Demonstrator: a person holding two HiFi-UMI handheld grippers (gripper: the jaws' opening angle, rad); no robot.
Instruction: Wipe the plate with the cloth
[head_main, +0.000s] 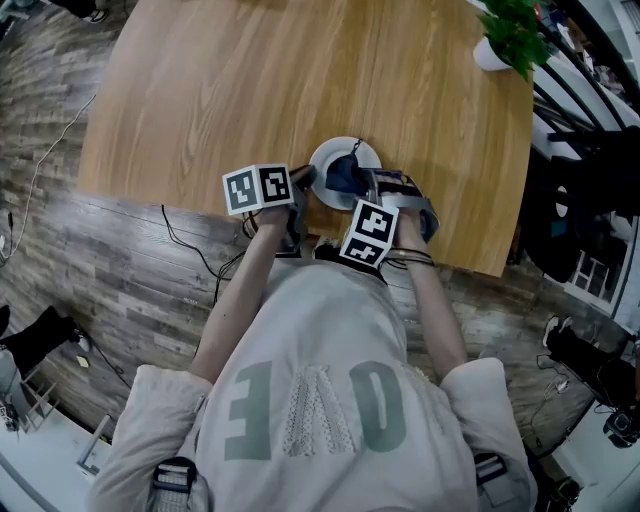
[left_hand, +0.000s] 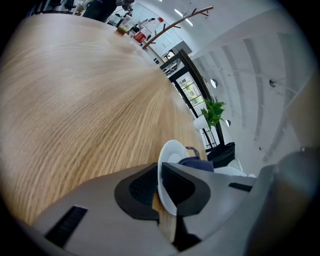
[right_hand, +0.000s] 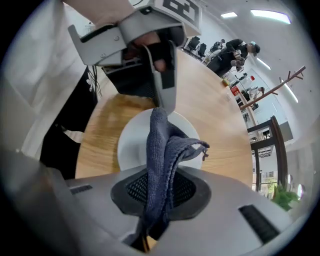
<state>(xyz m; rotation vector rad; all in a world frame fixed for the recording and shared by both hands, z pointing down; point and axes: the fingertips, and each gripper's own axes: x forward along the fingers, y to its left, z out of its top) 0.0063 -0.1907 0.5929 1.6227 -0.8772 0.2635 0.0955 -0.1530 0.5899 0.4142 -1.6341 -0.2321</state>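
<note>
A small white plate sits near the front edge of the wooden table. My left gripper is shut on the plate's near rim, with the rim pinched between the black pads. A dark blue cloth hangs bunched between the pads of my right gripper, which is shut on it. The cloth reaches down onto the plate. In the right gripper view the left gripper shows at the plate's far side, clamped on its rim.
A potted green plant in a white pot stands at the table's far right corner. Black cables run over the wooden floor below the table's front edge. Chairs and people are at the room's far end.
</note>
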